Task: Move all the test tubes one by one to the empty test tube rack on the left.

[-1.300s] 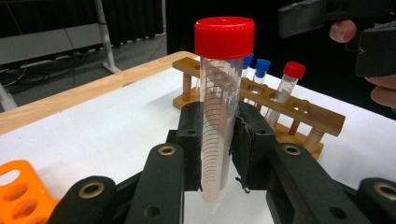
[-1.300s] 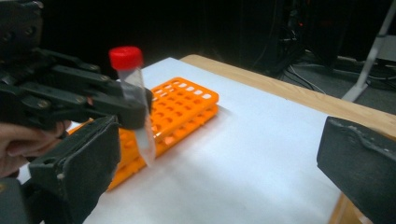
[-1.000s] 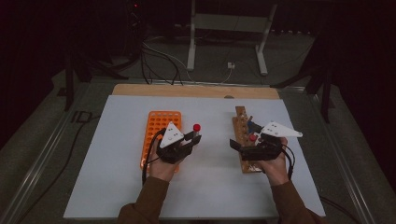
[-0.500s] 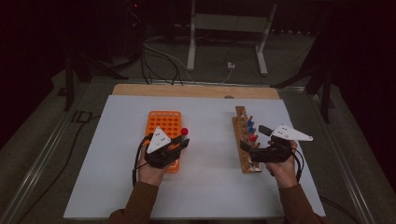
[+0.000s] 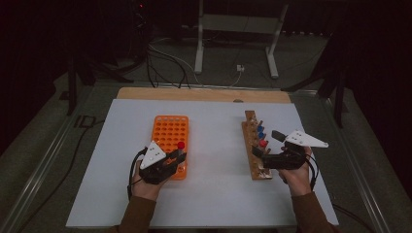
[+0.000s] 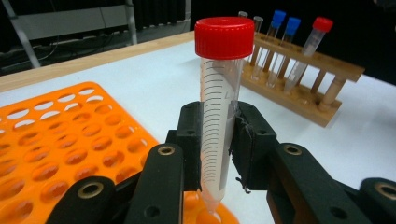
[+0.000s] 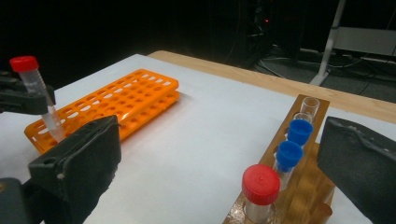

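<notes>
Left side of the counter (image 5: 214, 204): the left gripper (image 5: 167, 162) hovers over the near right corner of the orange rack (image 5: 170, 131), its jaws pinching a red-capped tube (image 6: 219, 107) at mid-height. The tube is held upright with its tapered tip just above, or at the mouth of, a corner hole; this posture suggests it is being lined up for insertion, though whether the tip has entered cannot be told. The tube is clear plastic with printed graduation marks, a conical bottom and a ribbed red screw cap, and appears empty. The orange rack's other holes look vacant.

Right side: the wooden rack (image 5: 253, 145) stands lengthwise away from the person and carries a red-capped tube (image 7: 259, 186), two blue-capped tubes (image 7: 293, 142) behind it and uncapped tubes (image 7: 309, 107) at the far end. The right gripper (image 5: 265, 158) waits at the rack's near end with jaws spread wide and empty, plausibly placed to take the nearest red-capped tube.
</notes>
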{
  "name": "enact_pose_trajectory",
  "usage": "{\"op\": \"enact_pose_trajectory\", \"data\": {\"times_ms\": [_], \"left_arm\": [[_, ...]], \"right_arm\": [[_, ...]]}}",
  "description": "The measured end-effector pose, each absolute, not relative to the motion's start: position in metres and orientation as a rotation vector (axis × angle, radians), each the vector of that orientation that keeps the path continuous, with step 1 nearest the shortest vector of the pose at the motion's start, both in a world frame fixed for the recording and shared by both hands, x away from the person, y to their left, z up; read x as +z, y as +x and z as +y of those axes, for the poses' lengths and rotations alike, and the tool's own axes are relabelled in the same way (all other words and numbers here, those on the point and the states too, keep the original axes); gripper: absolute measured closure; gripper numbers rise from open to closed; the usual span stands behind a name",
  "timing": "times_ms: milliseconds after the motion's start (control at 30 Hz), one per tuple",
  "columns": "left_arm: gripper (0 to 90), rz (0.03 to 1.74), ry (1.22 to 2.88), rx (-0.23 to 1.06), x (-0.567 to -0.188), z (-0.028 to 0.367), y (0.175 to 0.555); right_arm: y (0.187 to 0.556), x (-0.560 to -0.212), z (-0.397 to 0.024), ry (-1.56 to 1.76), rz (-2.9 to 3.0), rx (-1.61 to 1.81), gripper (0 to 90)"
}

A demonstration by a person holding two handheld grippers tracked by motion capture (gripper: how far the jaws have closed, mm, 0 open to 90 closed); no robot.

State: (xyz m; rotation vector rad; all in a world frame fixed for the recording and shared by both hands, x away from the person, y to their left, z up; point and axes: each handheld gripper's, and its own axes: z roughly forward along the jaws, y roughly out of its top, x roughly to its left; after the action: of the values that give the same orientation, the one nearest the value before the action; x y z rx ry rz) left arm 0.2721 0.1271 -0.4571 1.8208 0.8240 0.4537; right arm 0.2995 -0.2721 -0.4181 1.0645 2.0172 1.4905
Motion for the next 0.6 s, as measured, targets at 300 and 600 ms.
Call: {"op": "enact_pose_trajectory", "data": {"times_ms": [300,600], "left_arm": [[74.1,0.848,1.946,0.44,-0.476,0.128,0.271],[74.1,0.842,2.014,0.423,-0.482,0.123,0.271]], "right_arm": [[0.299,-0.418,-0.273,1.061,2.016,1.481,0.3],[0.298,-0.418,-0.274,1.054,2.017,1.458,0.3]]}}
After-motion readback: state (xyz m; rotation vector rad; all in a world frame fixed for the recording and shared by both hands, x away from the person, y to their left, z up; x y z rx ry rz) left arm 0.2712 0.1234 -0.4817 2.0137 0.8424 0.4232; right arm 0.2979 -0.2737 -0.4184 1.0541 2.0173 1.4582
